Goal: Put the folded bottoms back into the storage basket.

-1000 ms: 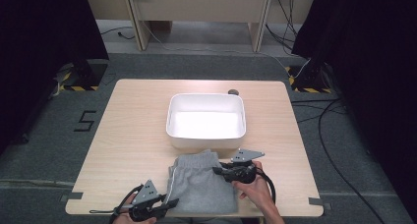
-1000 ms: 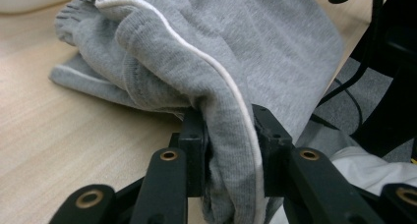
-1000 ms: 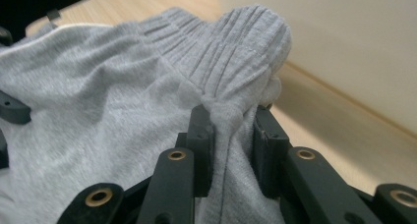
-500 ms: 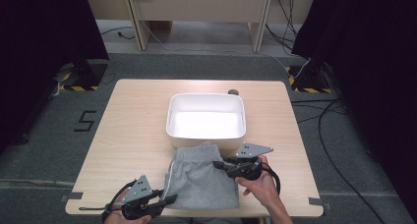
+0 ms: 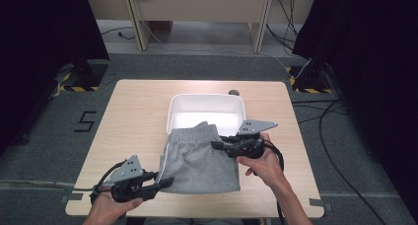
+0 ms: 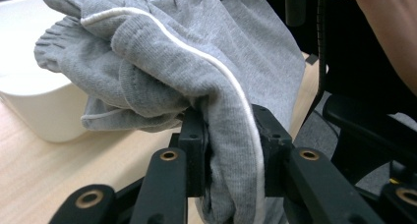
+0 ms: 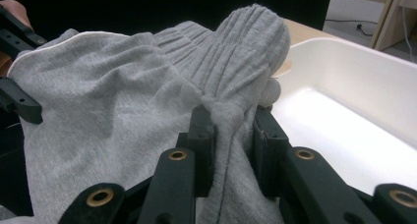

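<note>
Folded grey shorts point(image 5: 197, 158) with a thin white side stripe hang lifted above the table between my two grippers. My left gripper point(image 5: 165, 181) is shut on their near left edge; in the left gripper view the grey cloth point(image 6: 231, 135) is pinched between the black jaws. My right gripper point(image 5: 217, 145) is shut on the right side near the ribbed waistband, and the right gripper view has the bunched cloth point(image 7: 231, 116) clamped between the jaws. The waistband end hangs over the near rim of the white tub point(image 5: 207, 99).
The white rectangular tub, bare inside, stands at the table's middle back. A small dark disc point(image 5: 233, 92) lies behind it on the wooden table point(image 5: 133, 121). Cables trail from both grippers. Black curtains and floor cables surround the table.
Both hands have risen with the shorts, which have come off the table and moved toward the tub; the waistband now overlaps its near rim. Both grips stay shut.
</note>
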